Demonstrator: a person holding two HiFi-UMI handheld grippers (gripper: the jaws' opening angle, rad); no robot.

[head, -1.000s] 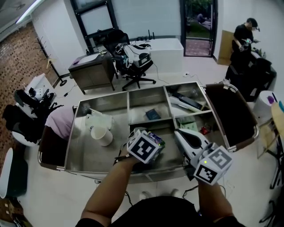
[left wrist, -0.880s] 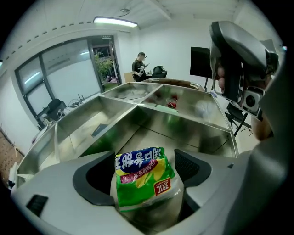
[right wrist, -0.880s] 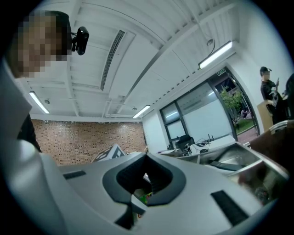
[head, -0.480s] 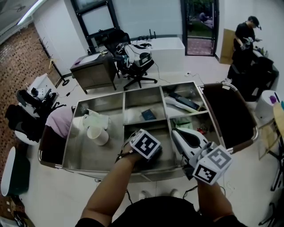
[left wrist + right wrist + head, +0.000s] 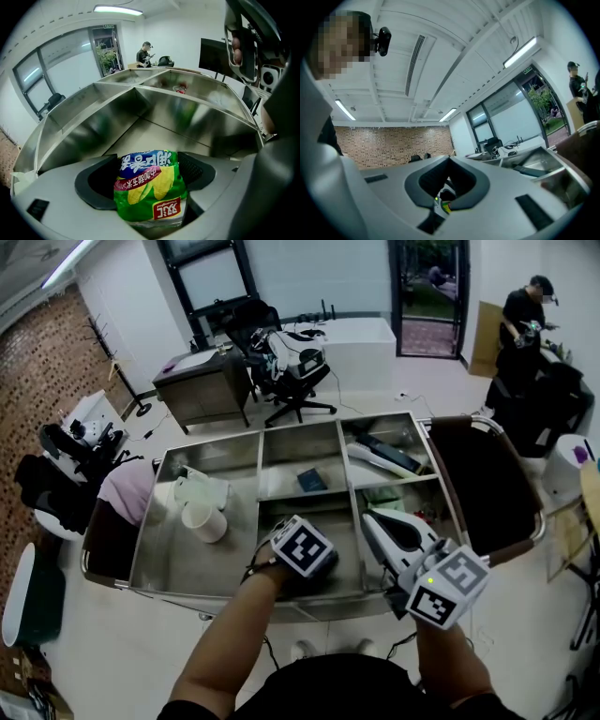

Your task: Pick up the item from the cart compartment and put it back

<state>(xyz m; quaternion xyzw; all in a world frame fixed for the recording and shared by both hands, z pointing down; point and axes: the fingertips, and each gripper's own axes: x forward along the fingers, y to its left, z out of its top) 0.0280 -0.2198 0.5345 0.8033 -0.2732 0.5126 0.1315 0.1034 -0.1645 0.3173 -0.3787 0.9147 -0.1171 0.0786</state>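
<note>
The left gripper [image 5: 302,551] has dropped lower into the divided stainless-steel cart [image 5: 178,563] than a second ago, and the green and yellow corn snack packet with the blue top [image 5: 150,187], which was showing beside the marker cube then, is now being hidden under that cube in the head view. The left gripper view is showing the packet being clenched between the two dark pads, both pressing on its sides, over the steel floor of the front middle compartment; whether it is touching that floor cannot be told. The right gripper [image 5: 373,519] is hovering just beside it, over the divider to the right, its jaws pressed together with nothing between them. A white cup [image 5: 203,521] is standing in the large left compartment, and a small dark blue box [image 5: 310,480] is lying in the rear middle one.
</note>
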